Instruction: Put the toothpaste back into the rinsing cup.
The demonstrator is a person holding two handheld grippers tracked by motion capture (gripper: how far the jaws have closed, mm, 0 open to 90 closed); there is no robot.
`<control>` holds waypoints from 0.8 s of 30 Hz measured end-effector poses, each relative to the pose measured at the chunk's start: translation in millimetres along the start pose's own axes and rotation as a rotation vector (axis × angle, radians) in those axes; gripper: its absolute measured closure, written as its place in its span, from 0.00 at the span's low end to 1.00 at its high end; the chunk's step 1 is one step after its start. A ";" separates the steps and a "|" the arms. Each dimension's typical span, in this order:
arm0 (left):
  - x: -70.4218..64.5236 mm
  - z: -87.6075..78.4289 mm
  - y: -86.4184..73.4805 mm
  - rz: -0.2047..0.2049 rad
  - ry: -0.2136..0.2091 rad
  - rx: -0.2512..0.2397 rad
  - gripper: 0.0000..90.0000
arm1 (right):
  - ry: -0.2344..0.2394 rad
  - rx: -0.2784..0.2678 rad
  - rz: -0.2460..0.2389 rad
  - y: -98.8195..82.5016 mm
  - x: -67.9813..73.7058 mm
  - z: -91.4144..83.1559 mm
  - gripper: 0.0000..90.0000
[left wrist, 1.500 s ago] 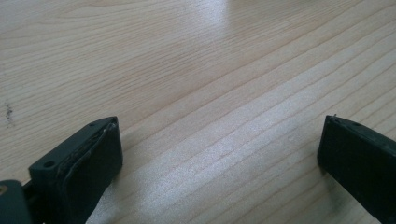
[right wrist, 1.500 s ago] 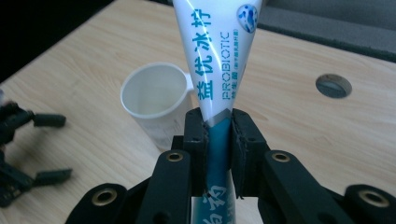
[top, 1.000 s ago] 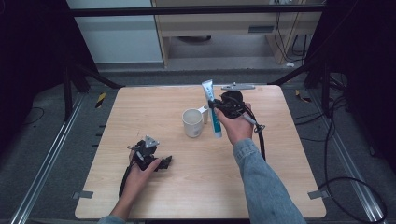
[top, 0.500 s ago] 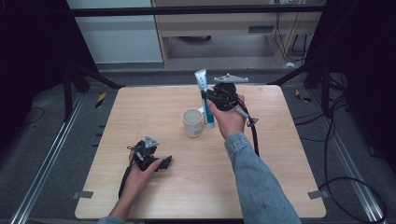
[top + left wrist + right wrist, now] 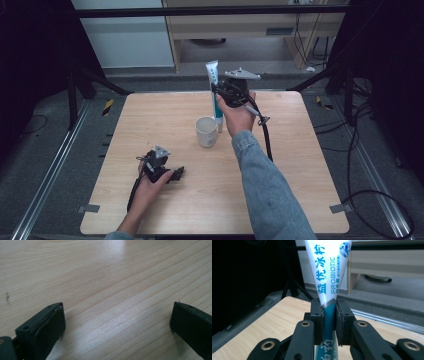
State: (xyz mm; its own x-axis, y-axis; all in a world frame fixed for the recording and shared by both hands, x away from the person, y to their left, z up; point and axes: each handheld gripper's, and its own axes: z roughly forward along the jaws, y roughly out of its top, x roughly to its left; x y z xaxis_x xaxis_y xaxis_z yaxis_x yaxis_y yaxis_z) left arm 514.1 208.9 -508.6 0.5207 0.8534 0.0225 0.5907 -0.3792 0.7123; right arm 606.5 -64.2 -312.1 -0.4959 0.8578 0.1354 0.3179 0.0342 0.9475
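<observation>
A white and teal toothpaste tube (image 5: 214,92) stands upright in the air above the table's far middle, flat crimped end up. My right gripper (image 5: 219,92) is shut on the tube (image 5: 328,277), its black pads (image 5: 318,320) pressing the teal lower part from both sides. A white mug (image 5: 206,131) stands on the wooden table (image 5: 310,165), just left of and below the tube. My left gripper (image 5: 172,175) rests low on the table at the near left; in the left gripper view its jaws stand wide apart with bare wood (image 5: 112,290) between the fingers (image 5: 47,327).
A black cable (image 5: 265,137) hangs from the right gripper down across the table. Dark floor, metal rails and frame legs surround the table; a pale cabinet stands behind it.
The right gripper has lifted the toothpaste tube higher and shifted it left, towards the space above the mug. The left gripper has stayed put.
</observation>
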 end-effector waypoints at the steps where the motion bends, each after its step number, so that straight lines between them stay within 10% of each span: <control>1: 0.0 0.0 0.0 0.000 0.000 0.000 0.00 | -0.009 -0.006 -0.012 -0.4 1.2 0.8 0.87; 24: -1.0 0.1 0.1 -0.009 0.005 0.000 0.00 | -0.014 -0.077 -0.057 -13.6 25.7 22.8 0.87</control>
State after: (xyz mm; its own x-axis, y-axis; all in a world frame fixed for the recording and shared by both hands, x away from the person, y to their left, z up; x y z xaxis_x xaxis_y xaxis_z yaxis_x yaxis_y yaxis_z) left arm 513.7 208.0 -508.6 0.5122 0.8586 0.0202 0.5952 -0.3719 0.7124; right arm 607.8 -31.0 -328.2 -0.4996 0.8628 0.0775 0.2261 0.0435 0.9731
